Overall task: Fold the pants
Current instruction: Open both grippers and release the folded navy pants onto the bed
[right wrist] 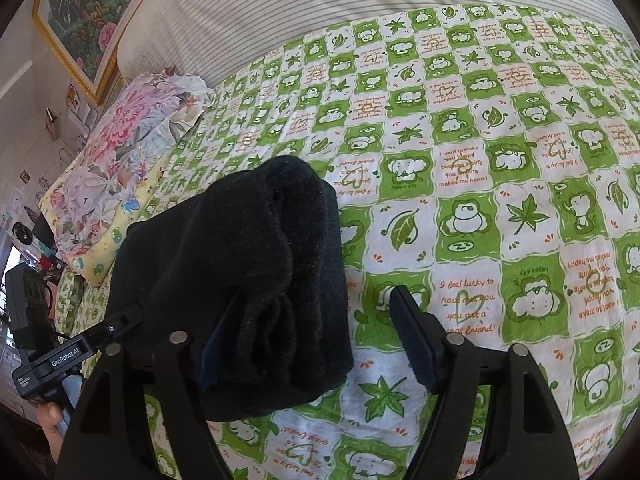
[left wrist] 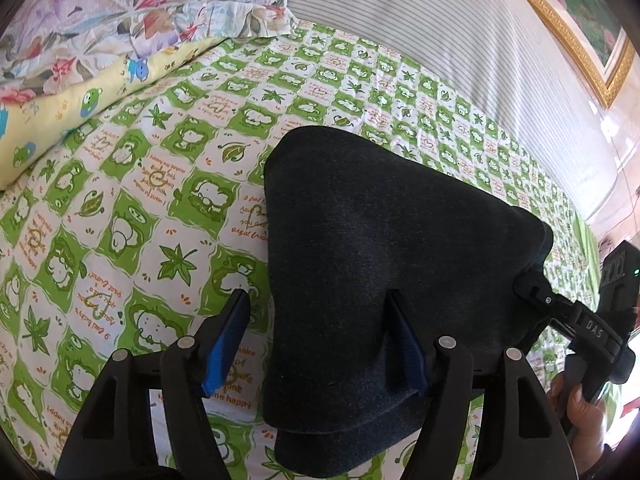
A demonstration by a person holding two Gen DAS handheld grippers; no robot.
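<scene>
Dark folded pants (left wrist: 380,240) lie in a thick bundle on the green-and-white bedsheet (left wrist: 140,200). My left gripper (left wrist: 318,298) stands open astride the bundle's left edge: one blue-padded finger (left wrist: 224,344) is over bare sheet, the other (left wrist: 408,344) rests on the cloth. In the right wrist view the pants (right wrist: 240,260) fill the left half. My right gripper (right wrist: 316,308) is open astride their right edge, its left finger half hidden by the cloth and its right finger (right wrist: 416,340) over the sheet. Each gripper shows in the other's view, right (left wrist: 532,286) and left (right wrist: 128,320).
A floral pillow (left wrist: 120,12) lies on a yellow one (left wrist: 80,100) at the head of the bed. A striped cover (left wrist: 440,40) runs along the far side, below a gold-framed picture (left wrist: 580,20). A person's hand (left wrist: 576,404) holds the right gripper's handle. Bare sheet (right wrist: 520,200) stretches to the right.
</scene>
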